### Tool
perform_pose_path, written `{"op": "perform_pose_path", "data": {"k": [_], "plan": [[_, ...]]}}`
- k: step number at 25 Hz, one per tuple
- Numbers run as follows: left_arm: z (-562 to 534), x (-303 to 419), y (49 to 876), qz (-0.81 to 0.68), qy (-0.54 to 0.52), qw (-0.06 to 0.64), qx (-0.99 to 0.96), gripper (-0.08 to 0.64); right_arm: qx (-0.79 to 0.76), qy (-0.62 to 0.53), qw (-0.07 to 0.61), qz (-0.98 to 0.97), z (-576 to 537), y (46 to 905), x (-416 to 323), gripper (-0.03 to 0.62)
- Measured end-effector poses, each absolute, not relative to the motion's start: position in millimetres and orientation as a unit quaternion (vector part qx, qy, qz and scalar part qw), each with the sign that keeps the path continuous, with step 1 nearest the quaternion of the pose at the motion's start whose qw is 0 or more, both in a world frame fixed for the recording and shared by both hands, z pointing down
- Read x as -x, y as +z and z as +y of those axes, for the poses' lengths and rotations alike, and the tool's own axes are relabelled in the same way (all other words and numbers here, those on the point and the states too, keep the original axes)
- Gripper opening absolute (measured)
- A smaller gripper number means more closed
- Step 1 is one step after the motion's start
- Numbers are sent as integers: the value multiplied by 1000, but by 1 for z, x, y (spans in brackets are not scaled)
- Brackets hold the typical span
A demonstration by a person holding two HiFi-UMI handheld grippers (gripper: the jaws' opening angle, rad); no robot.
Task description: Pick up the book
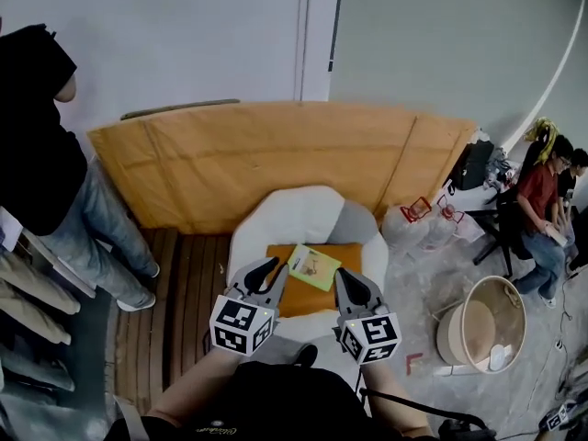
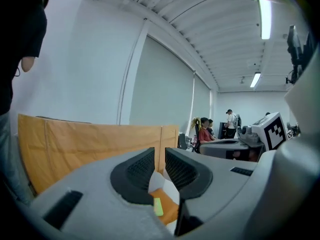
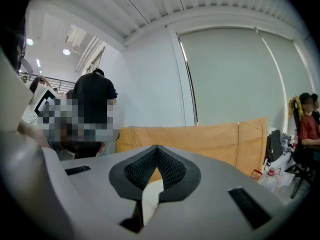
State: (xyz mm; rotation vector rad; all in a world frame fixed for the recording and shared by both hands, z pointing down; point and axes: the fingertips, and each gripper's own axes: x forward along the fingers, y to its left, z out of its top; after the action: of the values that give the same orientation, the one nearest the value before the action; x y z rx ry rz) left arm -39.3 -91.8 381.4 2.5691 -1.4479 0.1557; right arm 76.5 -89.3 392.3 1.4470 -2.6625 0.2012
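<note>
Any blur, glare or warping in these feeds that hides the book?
Head view: evenly lit, sharp, edges bowed; the book on the orange cushion shows clearly. Left gripper view: heavy fisheye, ceiling lamp glaring top right, book only a green sliver. Right gripper view: fisheye, dark corners, no book.

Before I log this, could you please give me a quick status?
Left claw, right claw shut, empty. Book on orange cushion, untouched. Nothing in the way.
</note>
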Motion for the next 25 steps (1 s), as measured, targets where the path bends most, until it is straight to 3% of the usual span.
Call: {"op": "perform_pose_path", "data": {"k": [12, 25], "plan": [[-181, 5, 390, -489, 69, 104, -863, 61, -475, 84, 51, -875, -180, 399, -106, 3], [-232, 10, 409, -453, 79, 122, -879, 61, -493, 119, 57, -860, -221, 408, -87, 3]]}}
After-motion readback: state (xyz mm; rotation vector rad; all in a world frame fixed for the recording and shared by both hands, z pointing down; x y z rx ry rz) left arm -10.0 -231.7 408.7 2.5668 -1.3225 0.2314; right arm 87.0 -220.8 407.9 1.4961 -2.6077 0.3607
